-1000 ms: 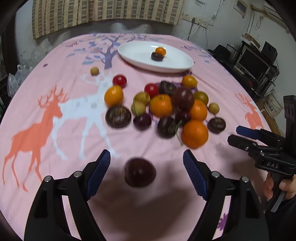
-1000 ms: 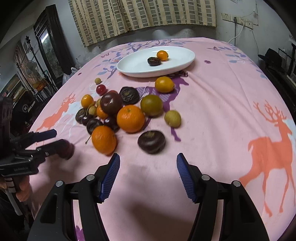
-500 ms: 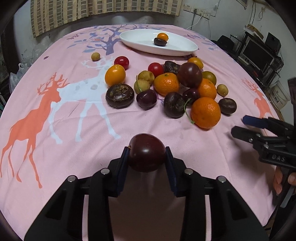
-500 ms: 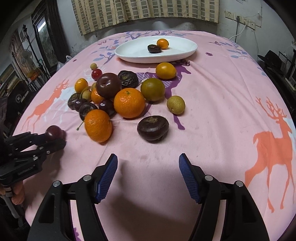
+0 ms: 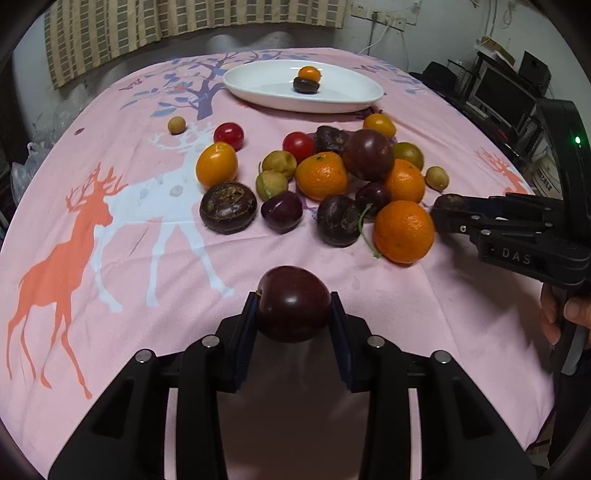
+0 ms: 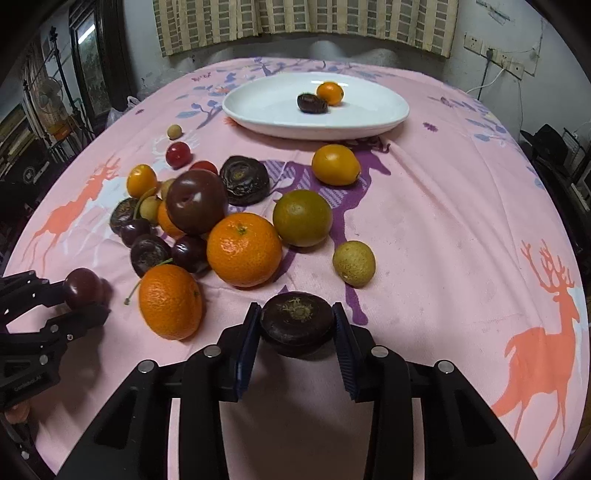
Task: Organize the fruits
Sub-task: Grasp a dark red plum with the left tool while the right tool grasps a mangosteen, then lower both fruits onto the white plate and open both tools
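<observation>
**Left wrist view: both tools loaded, plate next**

Left wrist view shows our left gripper (image 5: 293, 314) pinching a glossy dark-red round plum (image 5: 293, 302) above the pink deer-print tablecloth (image 5: 110, 258). Our right gripper (image 6: 295, 328) clamps a flat dark-brown water chestnut (image 6: 296, 321). We judge both picks complete; next, carry each over the fruit pile to the white oval plate (image 5: 258, 92).

A lived-in home room: pink deer-printed tablecloth (image 5: 110, 258), checked beige curtains (image 6: 295, 22) at 12 o'clock, dark monitors and speakers (image 5: 509, 92) at 2 o'clock.
</observation>
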A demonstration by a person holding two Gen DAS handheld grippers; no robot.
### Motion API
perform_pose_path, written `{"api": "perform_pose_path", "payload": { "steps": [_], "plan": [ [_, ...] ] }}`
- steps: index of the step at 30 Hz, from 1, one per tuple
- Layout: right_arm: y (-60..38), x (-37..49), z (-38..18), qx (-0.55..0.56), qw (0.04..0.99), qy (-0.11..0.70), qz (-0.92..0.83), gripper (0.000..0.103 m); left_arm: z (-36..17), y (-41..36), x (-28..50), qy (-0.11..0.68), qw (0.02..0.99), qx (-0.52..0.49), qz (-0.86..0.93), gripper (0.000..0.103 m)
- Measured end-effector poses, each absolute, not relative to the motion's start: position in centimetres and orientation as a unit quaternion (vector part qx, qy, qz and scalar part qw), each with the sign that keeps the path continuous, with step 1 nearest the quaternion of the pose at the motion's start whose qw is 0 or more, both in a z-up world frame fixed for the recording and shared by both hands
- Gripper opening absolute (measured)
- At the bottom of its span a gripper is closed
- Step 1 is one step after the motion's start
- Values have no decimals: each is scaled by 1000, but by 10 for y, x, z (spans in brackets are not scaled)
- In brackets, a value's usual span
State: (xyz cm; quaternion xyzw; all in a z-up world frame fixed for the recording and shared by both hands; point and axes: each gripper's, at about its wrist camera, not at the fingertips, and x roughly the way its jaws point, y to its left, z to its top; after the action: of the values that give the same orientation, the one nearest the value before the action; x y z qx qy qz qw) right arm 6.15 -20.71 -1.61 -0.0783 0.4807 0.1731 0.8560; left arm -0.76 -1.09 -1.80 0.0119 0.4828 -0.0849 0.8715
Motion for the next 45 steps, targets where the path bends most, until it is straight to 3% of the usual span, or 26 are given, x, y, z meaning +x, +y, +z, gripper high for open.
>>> {"api": "perform_pose_path", "payload": {
  "steps": [9,15,24,33,35,39,45],
  "plan": [
    [-227,55,44,-17,891,402,209,39,47,-13,30,427,899,22,-97,36],
    [-203,112,64,-35,900,373,223,39,72,-40,101,401,911,27,-96,36],
    [-172,200,39,-75,893,399,196,39,33,-30,210,458,887,-21,-52,36],
    [-165,235,9,-72,876,439,185,43,12,-28,236,475,879,-25,-38,38],
    [-167,232,8,-67,878,436,184,51,14,-27,236,479,876,-40,-50,43],
    [-176,215,15,-48,882,428,190,55,24,-25,222,464,883,-54,-52,69],
    [-193,175,22,-26,884,422,201,67,40,-24,175,427,900,-59,-60,80]
  ]
}}
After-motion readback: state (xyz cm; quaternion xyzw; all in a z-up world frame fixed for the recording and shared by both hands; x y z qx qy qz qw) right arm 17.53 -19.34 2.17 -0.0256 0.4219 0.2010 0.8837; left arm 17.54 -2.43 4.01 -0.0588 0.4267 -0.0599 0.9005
